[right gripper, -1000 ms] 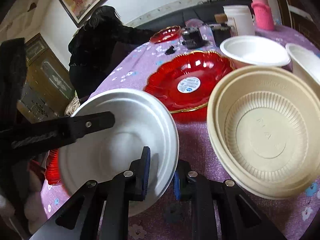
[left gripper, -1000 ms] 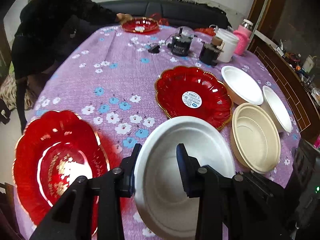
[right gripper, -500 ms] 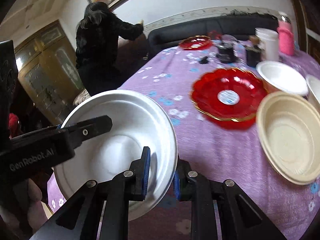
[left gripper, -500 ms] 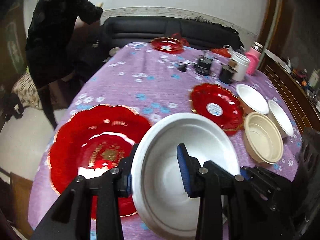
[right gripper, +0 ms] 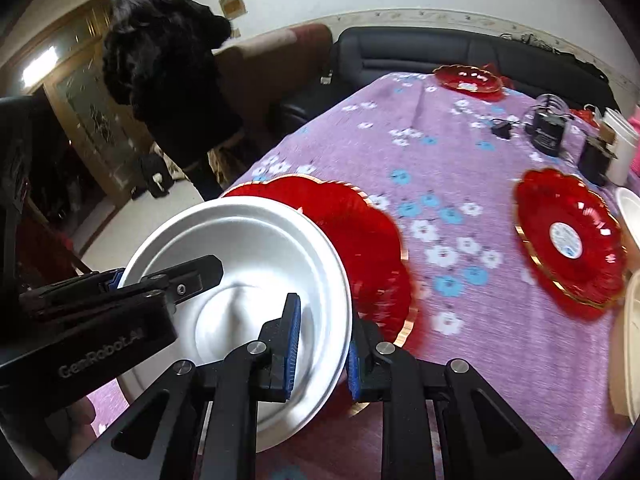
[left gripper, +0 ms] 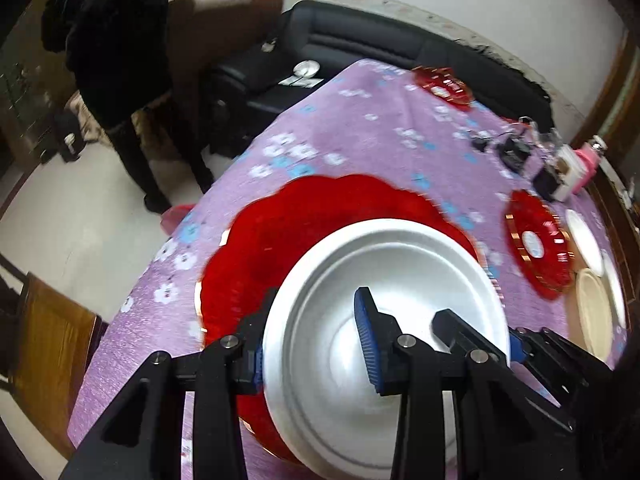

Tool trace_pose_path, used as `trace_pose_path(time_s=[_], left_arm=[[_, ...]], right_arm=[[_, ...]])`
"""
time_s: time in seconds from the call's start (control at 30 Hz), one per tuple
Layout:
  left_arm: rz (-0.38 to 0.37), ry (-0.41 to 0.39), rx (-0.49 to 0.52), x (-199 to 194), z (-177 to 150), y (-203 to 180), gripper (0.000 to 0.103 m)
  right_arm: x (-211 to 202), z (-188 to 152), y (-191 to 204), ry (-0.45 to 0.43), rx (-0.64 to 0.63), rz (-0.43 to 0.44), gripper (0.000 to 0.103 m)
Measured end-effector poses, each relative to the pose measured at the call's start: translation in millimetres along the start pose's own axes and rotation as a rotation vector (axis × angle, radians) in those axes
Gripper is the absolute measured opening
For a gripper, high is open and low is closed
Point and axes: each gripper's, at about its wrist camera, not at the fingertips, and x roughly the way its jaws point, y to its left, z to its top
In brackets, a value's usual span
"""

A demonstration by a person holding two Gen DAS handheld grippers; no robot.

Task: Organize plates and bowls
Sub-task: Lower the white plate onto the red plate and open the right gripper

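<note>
Both grippers hold one white bowl (left gripper: 384, 280) by opposite rims, above a large red scalloped plate (left gripper: 304, 216). My left gripper (left gripper: 312, 344) is shut on its left rim. My right gripper (right gripper: 320, 348) is shut on its right rim; the bowl (right gripper: 248, 248) and the big red plate (right gripper: 360, 232) show there too. A smaller red plate with a sticker (right gripper: 568, 236) lies to the right, with a cream bowl (left gripper: 592, 312) and white bowls (left gripper: 582, 240) beyond it.
The table has a purple flowered cloth (right gripper: 460, 152). At the far end are another red plate (right gripper: 468, 80), dark jars (right gripper: 548, 128), a white cup (right gripper: 620, 148) and a pink bottle (left gripper: 588, 160). A person in black (right gripper: 168, 80) stands left of the table by a black sofa (left gripper: 380, 48).
Both grippers carried the white bowl up and to the left, from beside the cream bowl to over the large red plate. The person has stepped away from the table.
</note>
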Motion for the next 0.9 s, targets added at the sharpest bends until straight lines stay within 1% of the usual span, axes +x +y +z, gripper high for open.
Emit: trace_pose_path(time_s=[0.07, 0.1, 0.13, 0.17, 0.23, 0.27, 0.3, 0.4, 0.47, 0.53, 0.67, 0.77, 0.87, 0.9], left_arm=[[0.000, 0.020, -0.018, 7.5, -0.2, 6.6, 0.046], [-0.008, 0.029, -0.026, 9.6, -0.5, 8.5, 0.052], [-0.021, 0.031, -0.033, 10.5, -1.1, 10.0, 0.056], [-0.027, 0.026, -0.035, 9.2, -1.7, 10.7, 0.057], [-0.041, 0.018, -0.039, 5.5, -3.4, 10.9, 0.063], [-0.051, 0.016, -0.043, 4.3, -3.8, 10.9, 0.064], [-0.058, 0.012, -0.048, 1.5, -4.9, 11.2, 0.065], [-0.071, 0.004, -0.068, -5.4, -6.7, 12.9, 0.066], [-0.087, -0.012, -0.090, -13.1, -9.0, 16.0, 0.066], [-0.086, -0.034, -0.103, -22.3, -11.4, 17.7, 0.067], [-0.079, -0.099, -0.112, -43.9, -17.4, 15.2, 0.068], [-0.065, -0.157, -0.103, -60.4, -22.5, 7.4, 0.070], [-0.053, -0.208, -0.087, -74.4, -27.4, -3.2, 0.077], [-0.055, -0.218, -0.083, -77.9, -28.7, -6.9, 0.079]], right_arm=[[7.2, -0.6, 6.1, 0.008, -0.012, -0.015, 0.022], [9.4, -0.6, 7.4, 0.009, -0.013, -0.022, 0.022], [12.2, -1.4, 7.7, 0.010, -0.010, -0.033, 0.023], [13.9, -1.3, 6.9, 0.013, -0.006, -0.037, 0.025], [15.9, -1.4, 2.7, 0.016, 0.010, -0.031, 0.037], [15.5, -1.0, 1.9, 0.013, 0.016, -0.031, 0.049], [12.9, -1.8, 0.3, 0.001, 0.024, -0.031, 0.054], [1.4, -1.9, -4.8, -0.035, 0.039, -0.040, 0.059], [-8.9, -2.7, -10.2, -0.059, 0.054, -0.037, 0.061], [-17.4, -3.4, -13.6, -0.078, 0.065, -0.034, 0.062], [-35.7, -7.9, -19.1, -0.126, 0.068, -0.033, 0.062], [-52.6, -13.0, -19.9, -0.182, 0.043, -0.058, 0.062], [-69.1, -18.7, -19.8, -0.240, 0.019, -0.093, 0.062], [-73.9, -20.2, -19.9, -0.258, 0.013, -0.105, 0.064]])
